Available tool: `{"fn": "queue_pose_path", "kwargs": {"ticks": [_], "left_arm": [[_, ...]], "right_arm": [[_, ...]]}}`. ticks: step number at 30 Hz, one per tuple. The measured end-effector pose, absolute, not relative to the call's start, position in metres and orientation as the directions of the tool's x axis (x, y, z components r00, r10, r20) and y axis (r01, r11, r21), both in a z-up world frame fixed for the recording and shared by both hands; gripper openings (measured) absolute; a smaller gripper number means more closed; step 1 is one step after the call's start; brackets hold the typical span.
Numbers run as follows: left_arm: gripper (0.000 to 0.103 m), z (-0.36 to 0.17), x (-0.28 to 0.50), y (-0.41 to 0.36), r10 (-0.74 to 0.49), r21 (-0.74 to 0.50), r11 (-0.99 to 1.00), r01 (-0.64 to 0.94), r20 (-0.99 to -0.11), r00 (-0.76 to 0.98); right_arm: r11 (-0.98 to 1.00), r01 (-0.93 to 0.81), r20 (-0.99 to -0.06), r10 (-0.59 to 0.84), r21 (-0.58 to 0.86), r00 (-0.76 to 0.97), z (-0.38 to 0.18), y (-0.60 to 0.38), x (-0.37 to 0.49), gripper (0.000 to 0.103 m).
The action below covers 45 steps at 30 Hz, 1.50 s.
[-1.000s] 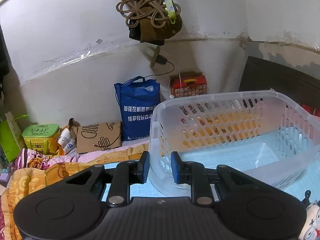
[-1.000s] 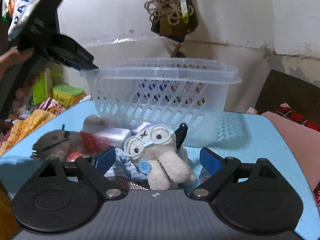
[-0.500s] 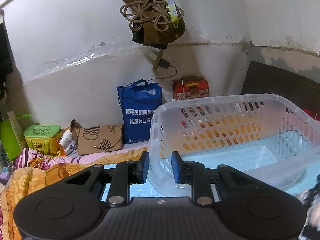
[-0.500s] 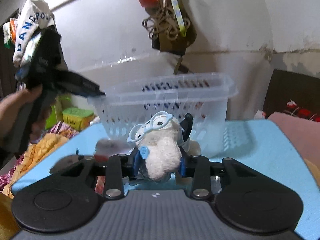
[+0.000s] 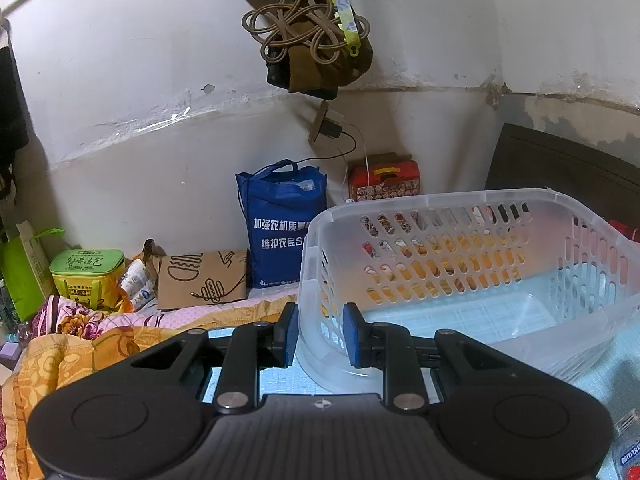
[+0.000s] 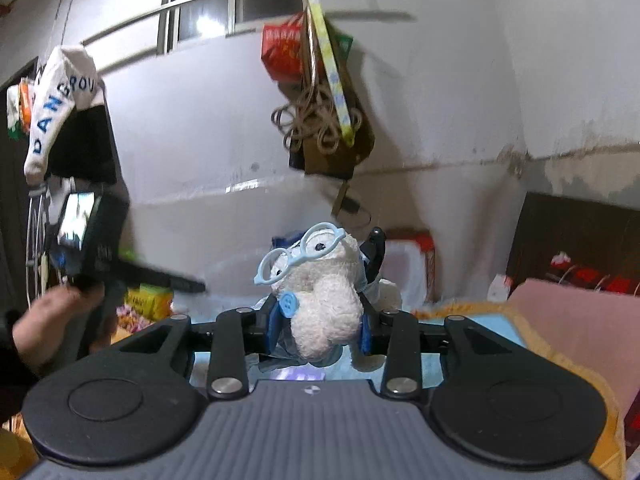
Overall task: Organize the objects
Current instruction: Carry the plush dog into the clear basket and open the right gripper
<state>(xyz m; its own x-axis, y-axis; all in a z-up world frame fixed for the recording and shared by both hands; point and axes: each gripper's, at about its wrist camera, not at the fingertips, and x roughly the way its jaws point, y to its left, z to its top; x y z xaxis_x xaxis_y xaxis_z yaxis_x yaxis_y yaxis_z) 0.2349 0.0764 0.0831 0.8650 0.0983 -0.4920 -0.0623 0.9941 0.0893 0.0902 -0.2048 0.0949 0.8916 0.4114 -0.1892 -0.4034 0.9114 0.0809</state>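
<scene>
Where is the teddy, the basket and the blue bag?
teddy [image 6: 326, 312]: right wrist view, on its fluffy white snout.
basket [image 5: 440, 200]: left wrist view, on its far rim.
blue bag [image 5: 280, 236]: left wrist view, on its printed front.

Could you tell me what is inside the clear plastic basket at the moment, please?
Nothing shows inside the basket: its pale ribbed floor lies bare. The nearest corner of the floor is hidden behind the left gripper, whose pads pinch the basket's wall, so that spot cannot be checked.

White wall [image 5: 120, 80] w/ peeling paint, barred window [image 6: 208, 4] up high, dark outside. Dark wood headboard [image 5: 560, 168] at right. Floral bedding [image 5: 80, 340] at left. Dim indoor light.
</scene>
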Motion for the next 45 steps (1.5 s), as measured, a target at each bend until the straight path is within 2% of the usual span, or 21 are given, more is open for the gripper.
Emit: {"fn": "queue_pose_path", "kwargs": {"ticks": [8, 9, 11, 13, 15, 22, 23, 25, 26, 28, 30, 37, 45], "left_arm": [[0.028, 0.083, 0.235, 0.077, 0.099, 0.090, 0.994, -0.063, -0.492, 0.865], [0.028, 0.083, 0.235, 0.076, 0.100, 0.091, 0.994, -0.064, -0.492, 0.865], [0.028, 0.083, 0.237, 0.074, 0.107, 0.096, 0.993, -0.069, -0.492, 0.864], [0.028, 0.083, 0.238, 0.073, 0.111, 0.100, 0.992, -0.071, -0.492, 0.863], [0.028, 0.083, 0.239, 0.074, 0.106, 0.095, 0.993, -0.067, -0.494, 0.863], [0.028, 0.084, 0.238, 0.077, 0.100, 0.090, 0.994, -0.063, -0.495, 0.863], [0.028, 0.084, 0.239, 0.077, 0.098, 0.087, 0.994, -0.063, -0.496, 0.863], [0.028, 0.084, 0.238, 0.077, 0.096, 0.083, 0.995, -0.063, -0.497, 0.862], [0.028, 0.084, 0.238, 0.077, 0.096, 0.082, 0.995, -0.063, -0.497, 0.862], [0.028, 0.084, 0.238, 0.077, 0.098, 0.088, 0.994, -0.063, -0.495, 0.863], [0.029, 0.084, 0.238, 0.077, 0.100, 0.091, 0.994, -0.063, -0.495, 0.863], [0.029, 0.086, 0.238, 0.076, 0.100, 0.091, 0.994, -0.064, -0.495, 0.863], [0.029, 0.086, 0.237, 0.076, 0.101, 0.090, 0.994, -0.064, -0.493, 0.864]], "right_arm": [[0.910, -0.415, -0.166, 0.412, 0.019, 0.896, 0.137, -0.178, 0.144, 0.041], [0.912, -0.410, -0.180, 0.405, 0.009, 0.896, 0.138, -0.172, 0.155, 0.041], [0.918, -0.396, -0.267, 0.380, -0.006, 0.886, 0.135, -0.156, 0.187, 0.041], [0.914, -0.406, -0.369, 0.383, 0.017, 0.847, 0.128, -0.150, 0.224, 0.041], [0.913, -0.403, -0.423, 0.390, 0.062, 0.818, 0.119, -0.146, 0.248, 0.041], [0.921, -0.382, -0.470, 0.370, 0.073, 0.801, 0.100, -0.138, 0.259, 0.042], [0.920, -0.384, -0.459, 0.376, 0.080, 0.805, 0.099, -0.139, 0.256, 0.048], [0.930, -0.364, -0.416, 0.355, 0.062, 0.837, 0.105, -0.148, 0.251, 0.092], [0.944, -0.327, -0.397, 0.311, 0.029, 0.864, 0.107, -0.147, 0.246, 0.101], [0.967, -0.253, -0.308, 0.229, -0.040, 0.924, 0.110, -0.150, 0.231, 0.103], [0.969, -0.238, -0.251, 0.214, -0.070, 0.944, 0.109, -0.158, 0.214, 0.103], [0.957, -0.291, -0.242, 0.279, -0.013, 0.929, 0.077, -0.200, 0.136, 0.103], [0.983, -0.178, -0.299, 0.182, 0.041, 0.937, 0.012, -0.235, 0.076, 0.103]]}}
